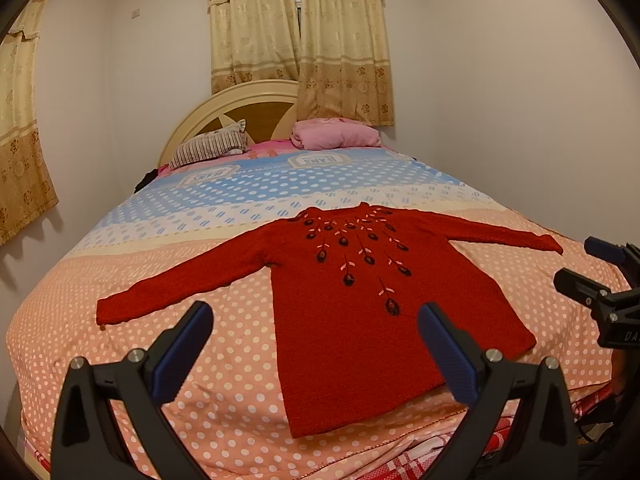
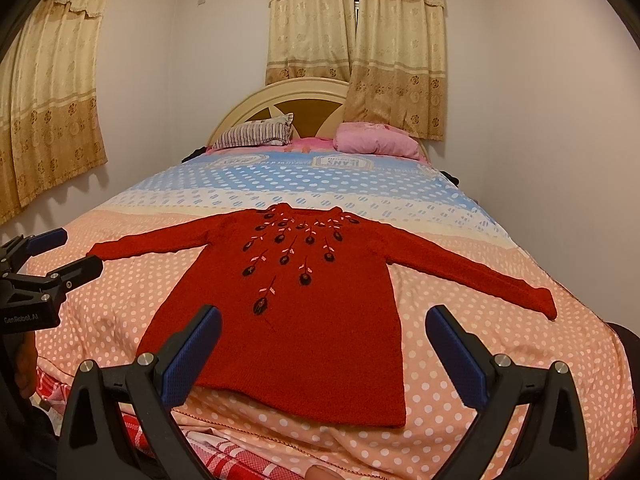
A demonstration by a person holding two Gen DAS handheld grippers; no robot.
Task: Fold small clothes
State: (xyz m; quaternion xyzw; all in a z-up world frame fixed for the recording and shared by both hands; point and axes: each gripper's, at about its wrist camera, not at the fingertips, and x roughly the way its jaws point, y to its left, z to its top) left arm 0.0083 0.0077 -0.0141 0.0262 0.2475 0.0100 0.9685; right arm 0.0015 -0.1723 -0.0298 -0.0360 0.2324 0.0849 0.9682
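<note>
A red knitted sweater (image 1: pixel 360 320) is laid flat, front side up, on the polka-dot bedspread (image 1: pixel 160 264) of a bed, in the peach-coloured zone toward the foot edge. Both sleeves are spread outward toward the two side edges of the bed. The collar is directed toward the headboard (image 1: pixel 224 108), and the hem lies just short of the foot edge. Dark embroidered flowers with pale leaves are seen fanning down from the neckline.

The left gripper (image 1: pixel 314 322) is held above the foot edge of the bed, with its jaws spread wide apart and nothing between them. In the left wrist view, the lower body of the sweater is seen between its blue-padded fingers (image 1: pixel 180 356); no contact with the fabric is visible.

The right gripper (image 2: pixel 322 324) is likewise held with its jaws wide apart and empty, above the foot edge, with the hem region of the sweater framed between its fingers. It is also visible at the right margin of the left wrist view.

At the head edge of the bed, a striped pillow (image 1: pixel 210 146) and a pink pillow (image 1: pixel 334 134) are placed against the headboard. Patterned beige curtains (image 1: pixel 300 36) are hung on the wall behind.
</note>
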